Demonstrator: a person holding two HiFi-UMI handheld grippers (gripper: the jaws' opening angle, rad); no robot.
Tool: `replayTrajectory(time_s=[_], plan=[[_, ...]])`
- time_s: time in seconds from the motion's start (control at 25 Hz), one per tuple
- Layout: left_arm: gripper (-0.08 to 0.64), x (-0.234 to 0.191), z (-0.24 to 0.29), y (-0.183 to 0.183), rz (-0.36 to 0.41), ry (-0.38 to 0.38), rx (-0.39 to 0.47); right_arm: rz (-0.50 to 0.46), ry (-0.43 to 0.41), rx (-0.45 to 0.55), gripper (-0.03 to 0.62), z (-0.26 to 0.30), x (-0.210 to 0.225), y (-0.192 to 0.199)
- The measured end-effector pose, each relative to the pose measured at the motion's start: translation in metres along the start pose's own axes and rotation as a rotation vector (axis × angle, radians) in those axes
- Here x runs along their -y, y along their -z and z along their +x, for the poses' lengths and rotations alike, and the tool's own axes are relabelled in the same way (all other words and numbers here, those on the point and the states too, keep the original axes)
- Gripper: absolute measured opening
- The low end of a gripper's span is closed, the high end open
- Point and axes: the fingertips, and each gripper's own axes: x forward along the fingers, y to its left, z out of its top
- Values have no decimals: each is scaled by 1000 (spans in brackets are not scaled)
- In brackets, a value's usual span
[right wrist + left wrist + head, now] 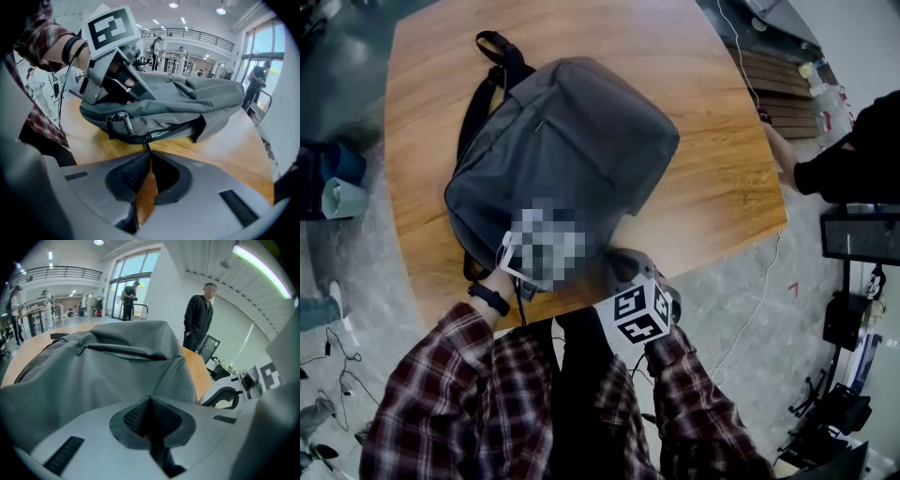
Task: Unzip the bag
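A grey backpack lies flat on the wooden table, its black straps pointing to the far left. My left gripper rests on the bag's near end, half hidden by a mosaic patch. In the left gripper view the jaws are shut, with grey bag fabric right at their tips. My right gripper sits at the bag's near right corner by the table's front edge. In the right gripper view its jaws are shut on the small black zipper pull, just below the bag. The left gripper shows there on top of the bag.
A person in black stands at the table's right edge, one hand on the wood. A monitor stand and cables are on the floor to the right. Another person stands beyond the table. A strap buckle hangs from the bag's near side.
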Motion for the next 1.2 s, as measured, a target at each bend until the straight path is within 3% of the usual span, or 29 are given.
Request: replayTrajectory(time_s=[0.44,0.52,0.56,0.64,0.84,1.0,1.08,1.2], plan=[[8,-39,-30,18,-495,-321,186,-234,-12,31,28,31,41,-48],[8,-40,-30,16,-522,-337,191,-267,-23,37,28,34,46,-55],[8,-39,-30,14,-499,-331,180,-287,-37,40,28,36,47,-58],[8,-34,-29,6,-370,-296,142,-320,-78,50,26,35,45,-59],[8,-14,-18,-11,187,-158,68,-319,-227,66,26,32,42,-56],[8,-7,-7,-12,546,-57,28,-271,-366,19,26,37,41,-57],[8,-3,-5,-10,683,-27,17,-254,-408,-32,26,41,38,-55],[8,0,-2,-9,796,7,12,-258,-451,-92,26,46,36,-53]])
